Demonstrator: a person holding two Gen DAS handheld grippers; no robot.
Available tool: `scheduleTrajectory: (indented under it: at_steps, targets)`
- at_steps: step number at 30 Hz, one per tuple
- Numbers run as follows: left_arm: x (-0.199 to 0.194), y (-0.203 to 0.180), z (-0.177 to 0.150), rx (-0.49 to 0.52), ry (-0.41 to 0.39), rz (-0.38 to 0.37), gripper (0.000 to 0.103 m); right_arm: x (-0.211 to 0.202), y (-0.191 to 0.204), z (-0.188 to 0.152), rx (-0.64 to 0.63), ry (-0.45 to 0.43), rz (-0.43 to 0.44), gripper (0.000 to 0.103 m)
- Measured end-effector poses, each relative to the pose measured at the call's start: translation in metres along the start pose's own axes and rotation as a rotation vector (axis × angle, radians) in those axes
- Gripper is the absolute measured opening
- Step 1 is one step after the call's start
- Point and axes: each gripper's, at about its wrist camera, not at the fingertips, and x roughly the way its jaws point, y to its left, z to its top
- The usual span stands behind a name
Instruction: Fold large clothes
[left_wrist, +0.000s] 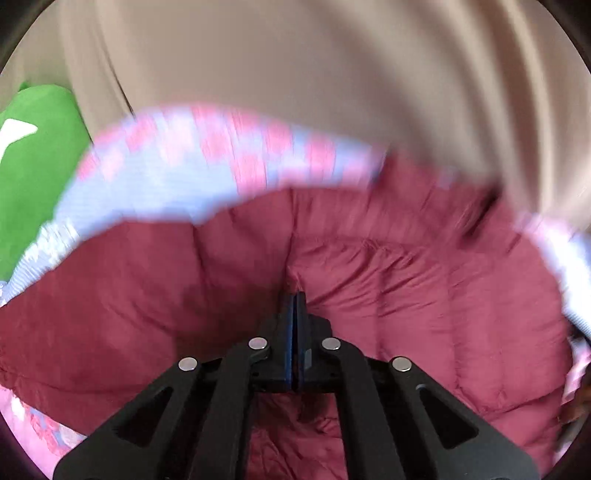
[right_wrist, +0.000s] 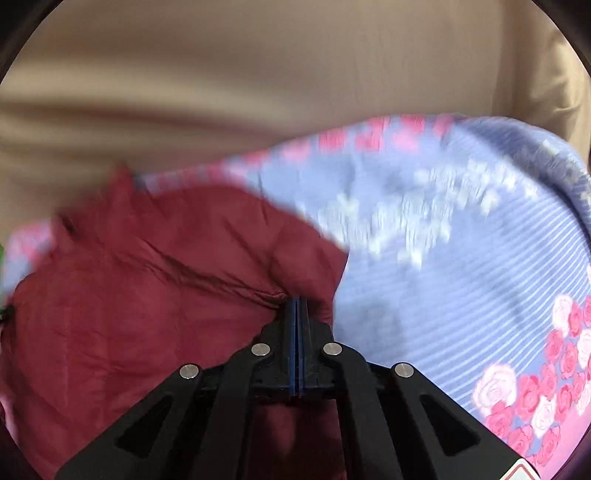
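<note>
A dark red quilted jacket (left_wrist: 388, 295) lies spread on a bed and fills the lower half of the left wrist view. My left gripper (left_wrist: 295, 293) is shut, and the jacket's folds gather into a pinch at its tips. In the right wrist view the same jacket (right_wrist: 147, 295) covers the left side, and its edge runs up to the tips. My right gripper (right_wrist: 297, 299) is shut there on that edge, with creases running into its closed pads. Both views are blurred.
Under the jacket lies a light blue bedsheet (right_wrist: 461, 280) with pink roses; its border (left_wrist: 166, 177) shows beyond the jacket. A green item (left_wrist: 37, 166) sits at the far left. A beige cloth backdrop (left_wrist: 295, 55) fills the space behind the bed.
</note>
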Motion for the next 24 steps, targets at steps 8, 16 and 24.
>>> scheduleTrajectory:
  at_steps: [8, 16, 24]
  targets:
    - [0.006, -0.027, -0.026, 0.105, -0.057, 0.126, 0.000, -0.055, -0.015, -0.015, 0.055, -0.061, 0.067, 0.019]
    - [0.000, -0.030, -0.028, 0.103, -0.064, 0.126, 0.000, -0.048, -0.012, -0.047, 0.038, 0.020, 0.120, 0.041]
    - [0.005, -0.016, -0.031, 0.077, -0.072, 0.082, 0.000, -0.066, -0.025, -0.059, 0.041, -0.025, 0.175, 0.001]
